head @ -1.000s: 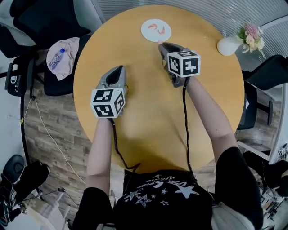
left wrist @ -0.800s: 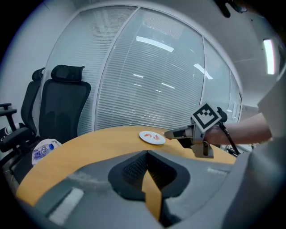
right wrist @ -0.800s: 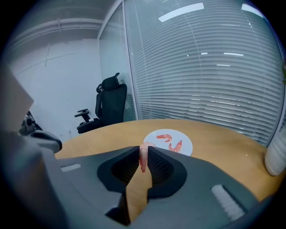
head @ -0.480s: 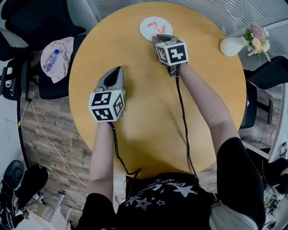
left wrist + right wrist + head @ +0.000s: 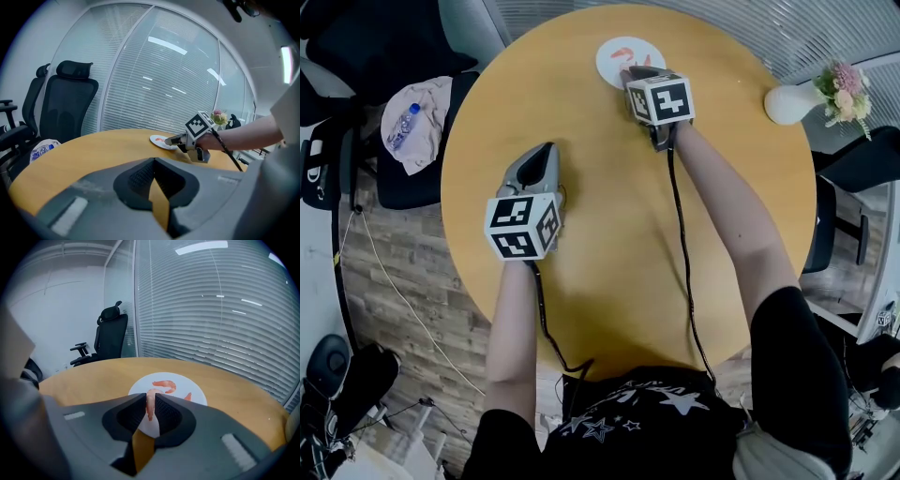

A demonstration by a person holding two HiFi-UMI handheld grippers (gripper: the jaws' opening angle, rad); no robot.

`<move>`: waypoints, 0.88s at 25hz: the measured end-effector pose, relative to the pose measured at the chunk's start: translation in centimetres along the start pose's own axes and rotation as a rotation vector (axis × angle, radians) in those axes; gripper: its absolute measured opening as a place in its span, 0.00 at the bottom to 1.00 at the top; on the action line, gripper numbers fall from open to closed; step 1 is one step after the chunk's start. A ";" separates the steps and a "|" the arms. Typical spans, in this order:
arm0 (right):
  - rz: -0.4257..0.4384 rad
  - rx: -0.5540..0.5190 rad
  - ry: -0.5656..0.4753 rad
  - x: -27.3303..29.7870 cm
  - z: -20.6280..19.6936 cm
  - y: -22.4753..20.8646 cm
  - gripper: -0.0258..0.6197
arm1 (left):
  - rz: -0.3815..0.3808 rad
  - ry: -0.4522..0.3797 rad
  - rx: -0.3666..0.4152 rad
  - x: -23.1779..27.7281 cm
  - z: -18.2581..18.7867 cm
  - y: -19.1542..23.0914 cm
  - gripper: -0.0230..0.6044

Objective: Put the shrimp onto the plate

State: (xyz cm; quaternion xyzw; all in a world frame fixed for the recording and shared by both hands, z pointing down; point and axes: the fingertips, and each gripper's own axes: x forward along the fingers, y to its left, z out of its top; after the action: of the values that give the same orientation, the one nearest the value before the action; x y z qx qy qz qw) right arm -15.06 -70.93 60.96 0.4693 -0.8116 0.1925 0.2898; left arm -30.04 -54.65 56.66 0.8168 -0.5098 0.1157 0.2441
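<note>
A small white plate point(image 5: 614, 64) sits at the far side of the round wooden table point(image 5: 609, 234); it shows too in the right gripper view point(image 5: 187, 389) and, far off, in the left gripper view point(image 5: 159, 141). Two pink shrimp lie on it, one curled point(image 5: 165, 386) and one at its right edge point(image 5: 187, 396). My right gripper point(image 5: 151, 405) hangs over the plate's near rim, shut on a third shrimp point(image 5: 150, 404) that dangles between its jaws. My left gripper point(image 5: 540, 159) rests over the table's left middle, jaws closed on nothing.
A white vase with flowers point(image 5: 811, 94) stands at the table's right edge. Black office chairs point(image 5: 403, 47) ring the table; one at left holds a cloth and a water bottle point(image 5: 401, 127). Cables trail from both grippers toward the person.
My right gripper has carried the shrimp forward and slightly left, from short of the plate to over its near rim. The left gripper has stayed nearly still.
</note>
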 end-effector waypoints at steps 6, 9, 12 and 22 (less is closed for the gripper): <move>0.005 0.018 0.036 1.0 -0.1 0.1 0.13 | -0.007 -0.008 0.001 0.6 0.5 -0.1 0.04; 0.002 0.046 0.051 1.4 -0.3 0.0 0.13 | -0.016 -0.006 -0.006 0.8 0.5 -0.4 0.04; -0.003 0.050 0.056 1.6 -0.2 -0.2 0.13 | -0.022 0.000 -0.010 0.9 0.3 -0.6 0.04; -0.047 0.010 0.094 2.0 -0.4 -0.2 0.14 | -0.009 0.003 -0.006 0.5 0.0 0.1 0.04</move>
State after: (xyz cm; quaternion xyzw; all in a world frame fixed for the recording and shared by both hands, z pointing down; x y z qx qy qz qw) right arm -15.55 -72.03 62.58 0.4803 -0.7849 0.2112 0.3297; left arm -29.85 -55.05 56.94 0.8183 -0.5059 0.1142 0.2476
